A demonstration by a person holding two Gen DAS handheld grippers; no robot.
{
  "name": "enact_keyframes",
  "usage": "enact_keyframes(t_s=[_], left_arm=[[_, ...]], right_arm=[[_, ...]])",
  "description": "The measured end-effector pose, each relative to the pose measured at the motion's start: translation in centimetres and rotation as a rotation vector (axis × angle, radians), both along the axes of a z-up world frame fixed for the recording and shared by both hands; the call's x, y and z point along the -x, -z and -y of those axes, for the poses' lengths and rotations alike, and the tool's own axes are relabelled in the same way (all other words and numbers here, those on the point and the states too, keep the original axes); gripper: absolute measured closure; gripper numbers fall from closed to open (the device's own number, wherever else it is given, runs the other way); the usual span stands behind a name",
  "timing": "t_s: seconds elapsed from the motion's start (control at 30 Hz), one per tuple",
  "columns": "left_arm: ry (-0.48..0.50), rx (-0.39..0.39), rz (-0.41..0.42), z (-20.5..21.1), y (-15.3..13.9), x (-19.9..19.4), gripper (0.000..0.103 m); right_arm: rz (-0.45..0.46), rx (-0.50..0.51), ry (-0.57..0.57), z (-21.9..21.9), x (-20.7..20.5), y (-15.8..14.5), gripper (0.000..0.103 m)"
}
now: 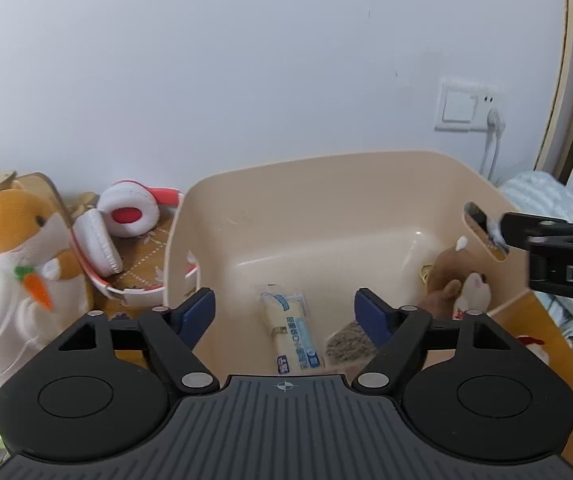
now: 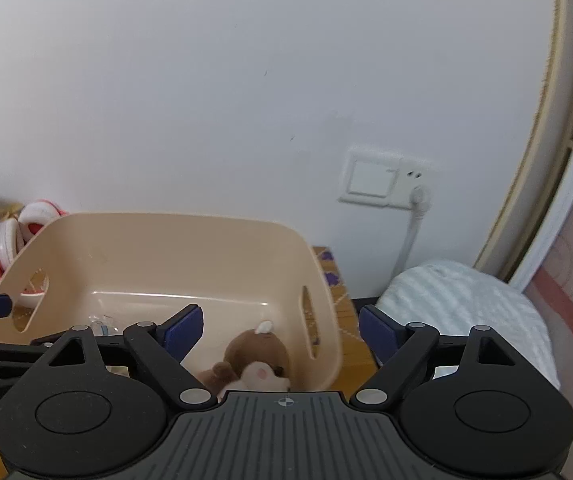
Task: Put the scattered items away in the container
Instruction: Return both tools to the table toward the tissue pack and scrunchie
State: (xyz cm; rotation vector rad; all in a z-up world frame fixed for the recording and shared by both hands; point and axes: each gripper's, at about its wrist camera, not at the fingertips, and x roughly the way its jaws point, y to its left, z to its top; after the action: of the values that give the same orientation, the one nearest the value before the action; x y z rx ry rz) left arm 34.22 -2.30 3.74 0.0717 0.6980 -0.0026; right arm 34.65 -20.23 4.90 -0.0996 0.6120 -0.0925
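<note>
Container (image 1: 326,184): beige bin on tabletop; holds snack packet (image 1: 292,328) and brown plush (image 2: 252,360)
Left gripper (image 1: 284,312): jaws wide apart, empty
Right gripper (image 2: 280,330): jaws wide apart, empty
Remaining: headphones (image 1: 118,232), hamster plush (image 1: 18,248) beside bin
Risk: headphone band may snag bin rim

The beige plastic container (image 1: 326,184) stands upright on the table, open at the top, with slot handles cut in its side walls; inside lie a wrapped snack packet (image 1: 292,330) flat on the floor, a brown plush toy (image 2: 252,364) slumped against the right wall, and a grey-brown fuzzy item (image 1: 346,346) between them.
</note>
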Motion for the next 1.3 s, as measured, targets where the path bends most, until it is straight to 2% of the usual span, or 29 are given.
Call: enact_keyframes(t_s=[0.43, 0.63, 0.73, 1.07, 1.3], left_arm=[[-0.05, 0.038, 0.093, -2.6, -1.2, 7.7, 0.023], [-0.047, 0.082, 0.053, -3.8, 0.3, 9.8, 0.022], [-0.046, 0.067, 0.043, -3.8, 1.4, 10.7, 0.022], [-0.037, 0.044, -0.03, -3.0, 6.4, 11.8, 0.022], [0.0, 0.054, -0.037, -2.7, 8.0, 11.6, 0.022]], right_arm=[[0.114, -0.052, 0.013, 1.0, 8.8, -1.8, 0.004], [0.141, -0.068, -0.013, 1.2, 11.7, -0.6, 0.0], [0.12, -0.094, -0.034, 1.4, 12.7, 0.8, 0.0], [-0.005, -0.065, -0.075, -0.1, 13.6, 7.3, 0.0], [-0.059, -0.057, -0.082, -0.9, 13.9, 9.8, 0.0]])
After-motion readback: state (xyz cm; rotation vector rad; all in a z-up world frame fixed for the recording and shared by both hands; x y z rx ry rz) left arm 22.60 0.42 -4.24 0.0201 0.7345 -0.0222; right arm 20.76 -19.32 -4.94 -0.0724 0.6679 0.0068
